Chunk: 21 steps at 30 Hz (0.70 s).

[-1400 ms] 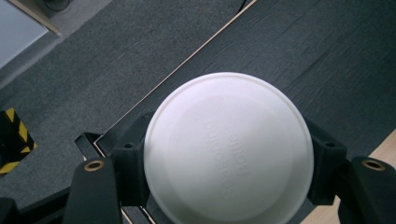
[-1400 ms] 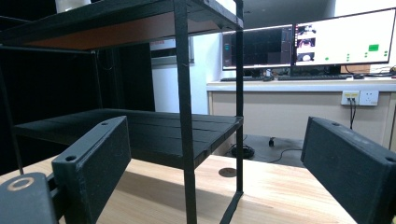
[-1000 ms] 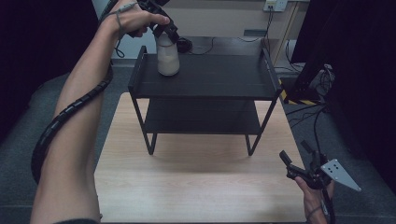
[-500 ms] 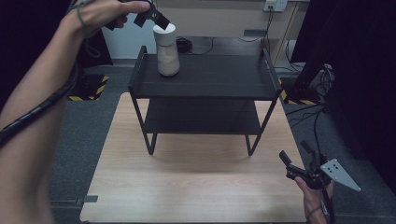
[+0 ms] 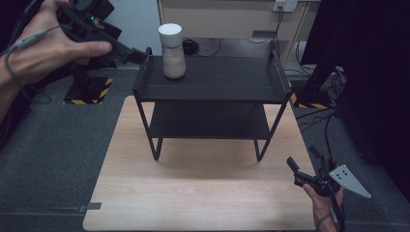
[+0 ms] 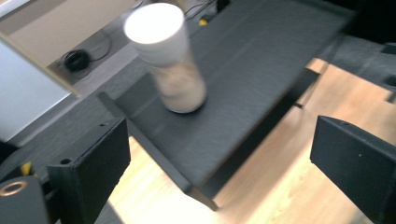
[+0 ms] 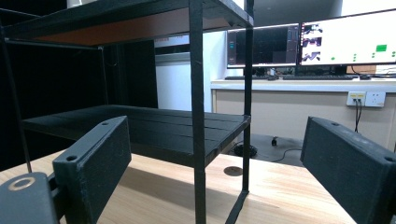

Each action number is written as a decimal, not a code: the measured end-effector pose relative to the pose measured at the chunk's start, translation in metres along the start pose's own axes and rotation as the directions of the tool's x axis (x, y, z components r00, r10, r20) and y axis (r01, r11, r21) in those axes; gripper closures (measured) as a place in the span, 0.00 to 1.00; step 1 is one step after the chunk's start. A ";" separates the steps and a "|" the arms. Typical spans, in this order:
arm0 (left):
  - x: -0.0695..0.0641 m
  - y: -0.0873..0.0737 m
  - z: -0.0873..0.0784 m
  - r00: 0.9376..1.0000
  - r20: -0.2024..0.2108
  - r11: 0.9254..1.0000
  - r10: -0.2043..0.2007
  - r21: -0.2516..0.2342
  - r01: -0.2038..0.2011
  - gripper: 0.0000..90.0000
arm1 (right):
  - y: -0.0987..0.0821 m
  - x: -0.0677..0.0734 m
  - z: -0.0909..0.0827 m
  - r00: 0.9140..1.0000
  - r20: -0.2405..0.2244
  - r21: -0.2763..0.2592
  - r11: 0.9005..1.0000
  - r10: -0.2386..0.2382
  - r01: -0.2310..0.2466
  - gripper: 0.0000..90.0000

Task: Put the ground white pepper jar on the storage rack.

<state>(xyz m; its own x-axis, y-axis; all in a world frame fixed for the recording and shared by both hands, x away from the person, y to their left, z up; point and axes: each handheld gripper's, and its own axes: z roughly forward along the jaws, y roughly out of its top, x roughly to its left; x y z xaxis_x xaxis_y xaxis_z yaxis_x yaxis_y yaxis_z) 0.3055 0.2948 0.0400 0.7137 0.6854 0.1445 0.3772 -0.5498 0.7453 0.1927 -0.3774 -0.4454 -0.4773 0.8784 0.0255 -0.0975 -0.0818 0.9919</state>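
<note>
- High view: a black two-tier shelf rack (image 5: pixel 209 92) stands on the far half of a light wooden table (image 5: pixel 193 193). A clear jar (image 5: pixel 172 50) with a white lid and pale contents stands upright on the rack's top shelf, near its far left corner.
- High view: the left gripper (image 5: pixel 130 52) is held in the person's left hand (image 5: pixel 46 50), up and to the left of the rack, tips just beside the rack's left rim and clear of the jar. From here its jaw gap cannot be judged.
- High view: the right gripper (image 5: pixel 304 169) sits in the right hand (image 5: pixel 326 208) at the table's near right corner, well apart from the rack, jaws spread.
- Left gripper view: the two black jaws stand wide apart with nothing between them. Beyond them the jar, blurred, stands on the rack's top shelf, with the table below.
- Right gripper view: the jaws are wide and empty, low over the table, facing the rack's lower shelf (image 7: pixel 140 128) and a front leg (image 7: pixel 198 140). Behind the rack, monitors (image 7: pixel 322 42) glow on a desk.
</note>
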 end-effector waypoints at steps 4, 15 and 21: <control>-0.010 -0.029 -0.007 1.000 0.023 0.999 0.004 -0.048 -0.003 0.04 | 0.000 0.001 0.000 1.000 0.003 -0.001 1.000 0.003 -0.003 0.09; -0.021 -0.094 -0.016 0.999 0.045 0.994 -0.013 -0.112 0.018 0.04 | 0.000 0.003 0.000 1.000 -0.001 0.003 1.000 -0.002 0.002 0.09; -0.021 -0.099 -0.016 1.000 0.027 0.996 -0.014 -0.093 0.016 0.04 | 0.001 0.006 -0.001 1.000 0.005 0.003 1.000 0.000 0.000 0.09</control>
<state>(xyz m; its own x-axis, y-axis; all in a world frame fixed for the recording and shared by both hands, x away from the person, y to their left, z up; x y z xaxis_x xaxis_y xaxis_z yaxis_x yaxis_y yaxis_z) 0.2435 0.3423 -0.0269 0.7242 0.6797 0.1164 0.3322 -0.4917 0.8049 0.1891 -0.3729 -0.4449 -0.4731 0.8806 0.0257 -0.0954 -0.0802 0.9922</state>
